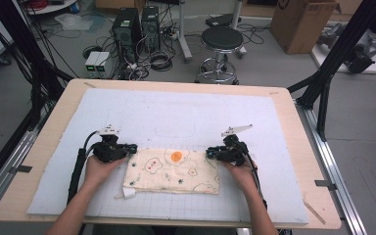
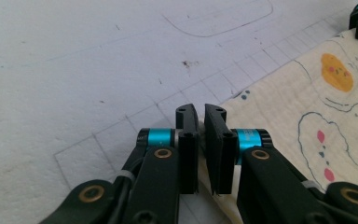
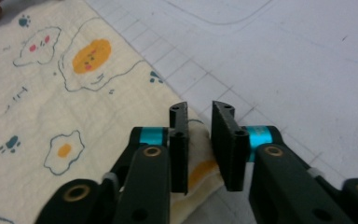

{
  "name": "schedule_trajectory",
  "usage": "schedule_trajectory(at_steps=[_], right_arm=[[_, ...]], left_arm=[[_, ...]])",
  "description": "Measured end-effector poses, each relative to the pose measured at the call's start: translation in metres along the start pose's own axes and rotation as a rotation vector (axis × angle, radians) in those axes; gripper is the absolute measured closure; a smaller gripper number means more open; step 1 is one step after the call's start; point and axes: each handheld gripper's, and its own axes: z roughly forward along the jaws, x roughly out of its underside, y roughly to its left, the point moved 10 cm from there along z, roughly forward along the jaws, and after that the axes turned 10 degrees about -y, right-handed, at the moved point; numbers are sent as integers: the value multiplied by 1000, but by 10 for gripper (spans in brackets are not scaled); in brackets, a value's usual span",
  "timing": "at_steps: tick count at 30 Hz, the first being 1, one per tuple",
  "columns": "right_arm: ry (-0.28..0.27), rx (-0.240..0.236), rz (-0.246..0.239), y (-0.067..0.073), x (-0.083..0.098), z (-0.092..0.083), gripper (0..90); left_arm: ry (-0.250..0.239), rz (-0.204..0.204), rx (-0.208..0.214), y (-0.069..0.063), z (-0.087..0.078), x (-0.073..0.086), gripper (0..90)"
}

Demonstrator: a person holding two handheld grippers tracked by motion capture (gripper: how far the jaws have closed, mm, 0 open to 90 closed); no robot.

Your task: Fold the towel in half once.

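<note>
Cream cloth [image 1: 171,170] printed with fried eggs and paw prints lies flat on the white gridded mat [image 1: 176,117] that covers the wooden bench [image 1: 293,147], near its front edge and between the two hands. The left gripper [image 1: 133,147] sits at the cloth's far left corner. In the left gripper view its jaws stand almost together, with only a thin slit between them, and the corner of the cloth [image 2: 307,121] runs in under them. The right gripper [image 1: 208,153] sits at the far right corner. In the right gripper view its jaws are close, with a narrow gap left, and a bunched corner of the cloth [image 3: 74,93] lies against the left jaw; whether both jaws press it cannot be told. No container is on the bench.
</note>
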Motion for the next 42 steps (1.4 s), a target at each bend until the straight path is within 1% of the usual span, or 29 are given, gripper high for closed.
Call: schedule_trajectory(at_steps=[1, 2, 6, 9, 10, 12, 14, 18, 19, 21, 23, 25, 26, 28, 30, 31, 34, 36, 42], right_arm=[[4, -3, -1, 0, 0, 0, 847], [1, 1, -15, -1, 0, 0, 856], [7, 14, -3, -3, 1, -3, 867], [5, 23, -2, -5, 2, -3, 870], [5, 23, 2, -4, 2, -3, 871], [0, 20, 0, -5, 2, -2, 870], [-6, 13, 9, -4, 2, -2, 868], [-21, 3, 7, -4, 0, -2, 852], [-17, 3, 11, -2, 0, -2, 849], [-19, 4, -3, -2, 0, -2, 835], [-20, 2, -4, -2, 0, -1, 820], [-27, 0, 6, -2, -1, -1, 776], [-35, -2, 8, -1, -2, -1, 738], [-47, -21, 12, 1, -3, -1, 720], [-47, -3, -4, 0, -4, -1, 697], [-48, -6, 0, 1, -4, -1, 691], [-53, 0, -13, 2, -6, -1, 671], [-52, 2, -5, 2, -6, -2, 659], [-58, -1, -4, 2, -7, -3, 644]], left_arm=[[1, 0, -5, 1, 0, 0, 851], [2, 4, -13, 1, 0, 0, 855], [2, 2, -29, 4, -2, 0, 864], [9, 18, -35, 4, -2, 2, 865], [8, 15, -36, 4, -2, 2, 865], [7, 14, -33, 4, -2, 2, 864], [5, 19, -33, 4, -2, 2, 863], [8, 33, -37, 4, -2, 1, 853], [7, 34, -37, 4, -2, 1, 850], [1, 29, -35, 4, -2, 1, 841], [-2, 32, -34, 4, -2, 1, 830], [-3, 38, -38, 5, -2, 0, 790], [-8, 33, -32, 5, -2, -1, 763], [-18, 33, -33, 5, -3, -2, 739], [-28, 28, -28, 4, -4, -5, 709], [-31, 29, -25, 4, -5, -6, 698], [-40, 9, -22, 4, -6, -7, 649], [-40, 6, -30, 5, -7, -7, 624], [-50, 9, -18, 4, -10, -11, 611]])
